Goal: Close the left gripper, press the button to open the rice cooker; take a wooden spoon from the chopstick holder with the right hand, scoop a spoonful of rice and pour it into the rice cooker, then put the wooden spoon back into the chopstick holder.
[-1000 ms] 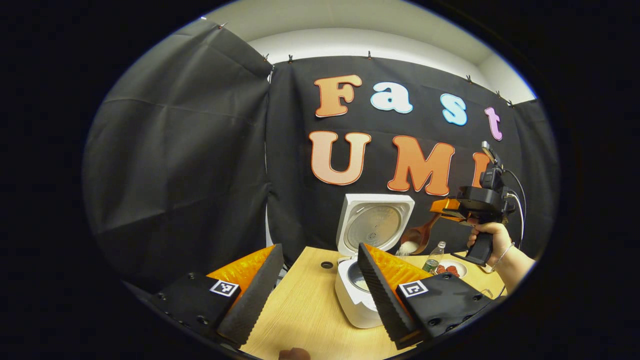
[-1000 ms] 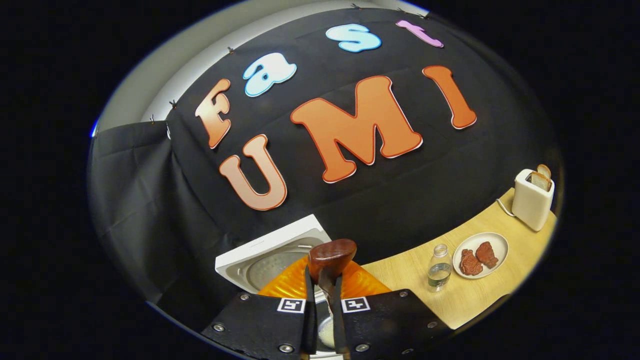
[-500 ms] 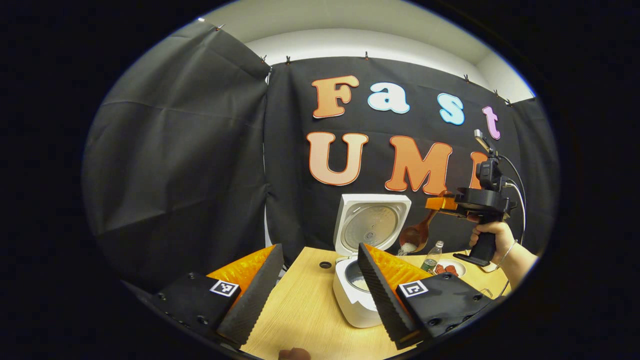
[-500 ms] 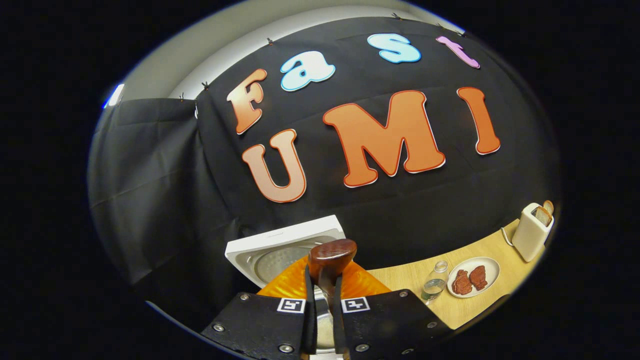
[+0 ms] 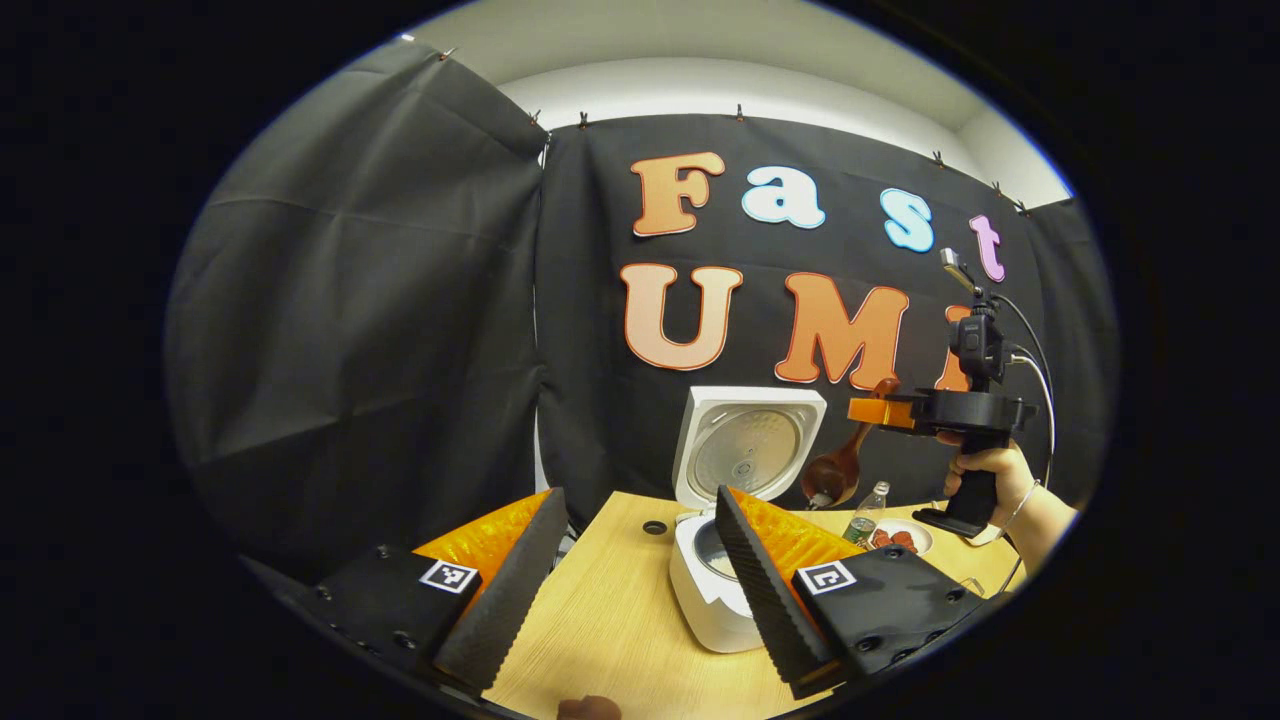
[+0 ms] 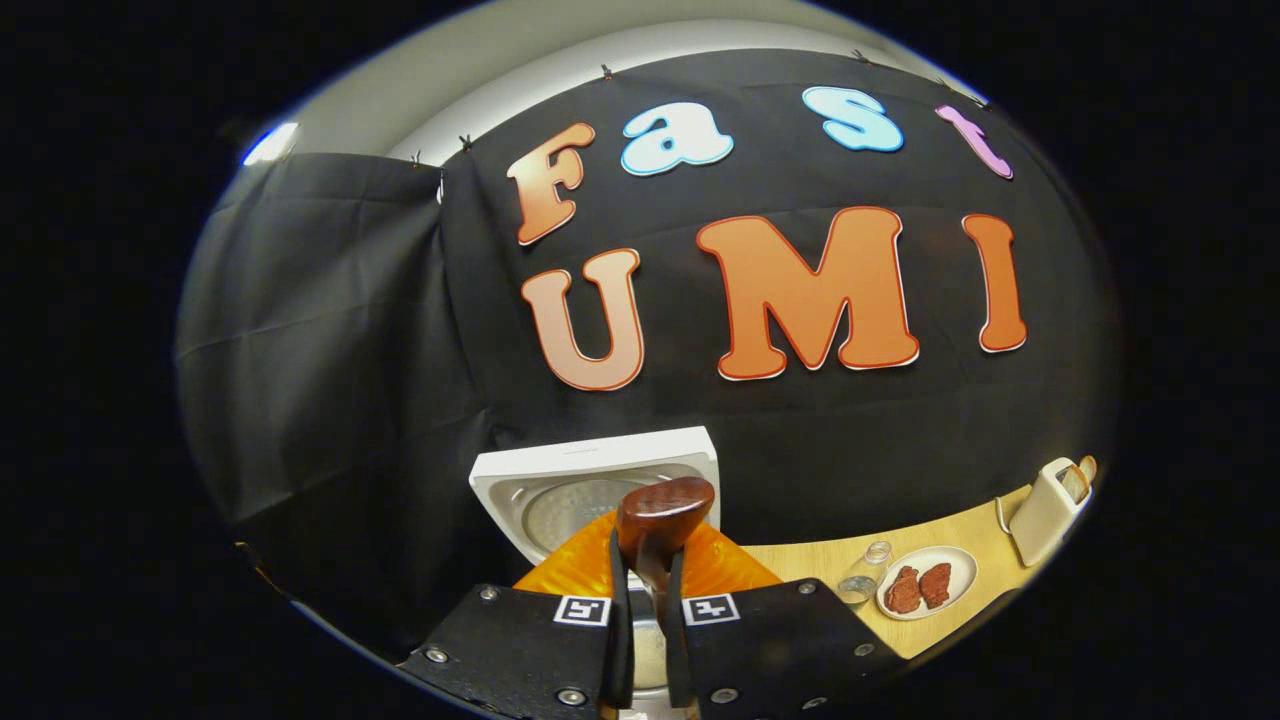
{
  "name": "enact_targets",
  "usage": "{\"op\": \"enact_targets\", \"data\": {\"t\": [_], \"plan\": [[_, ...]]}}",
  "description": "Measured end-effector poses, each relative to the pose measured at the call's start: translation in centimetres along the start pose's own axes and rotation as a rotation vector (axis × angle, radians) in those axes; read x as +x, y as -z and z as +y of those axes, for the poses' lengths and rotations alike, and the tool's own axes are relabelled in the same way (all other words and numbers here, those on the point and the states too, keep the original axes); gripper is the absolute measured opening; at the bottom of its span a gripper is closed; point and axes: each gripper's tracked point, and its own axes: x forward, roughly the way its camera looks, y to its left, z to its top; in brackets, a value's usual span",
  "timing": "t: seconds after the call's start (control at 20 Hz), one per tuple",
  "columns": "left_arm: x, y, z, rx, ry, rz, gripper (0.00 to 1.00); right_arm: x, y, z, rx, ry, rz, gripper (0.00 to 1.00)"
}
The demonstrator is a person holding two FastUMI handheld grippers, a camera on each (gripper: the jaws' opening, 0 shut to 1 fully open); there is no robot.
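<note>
left gripper (image 5: 630, 570) sits low over the wooden table (image 5: 600, 620), fingers spread wide, nothing between them. just past it the white rice cooker (image 5: 715, 590) stands with its lid up, rice in the pot. further right, the right gripper (image 5: 870, 412) pinches a dark glossy wooden spoon (image 5: 835, 470), bowl hanging above the cooker, near a bottle (image 5: 865, 512).

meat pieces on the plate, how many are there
2. Both lie side by side on the white plate in the right gripper view: the left piece and the right piece, just right of the water bottle. None looks hidden.
</note>
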Motion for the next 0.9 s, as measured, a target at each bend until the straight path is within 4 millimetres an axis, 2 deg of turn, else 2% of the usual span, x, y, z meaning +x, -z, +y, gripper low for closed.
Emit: {"op": "enact_targets", "data": {"t": [0.4,0.55,0.7,0.9], "plan": [[-0.9,0.0,1.1,-0.008,-0.014,-0.004,1.00,-0.9,-0.3,1.4,-0.157,-0.005,-0.031,0.12],[-1.2,-0.3,1.3,-0.007,-0.020,-0.013,1.00,-1.4,-0.3,1.5,-0.141,-0.009,-0.029,0.12],[-2.0,-0.6,1.6,-0.010,-0.023,-0.021,1.00,-2.3,-0.6,0.7,-0.113,0.000,-0.029,0.12],[-2.8,-1.3,1.4,-0.010,-0.018,-0.043,1.00,-4.3,-0.7,-1.7,-0.094,0.030,-0.029,0.12]]}}
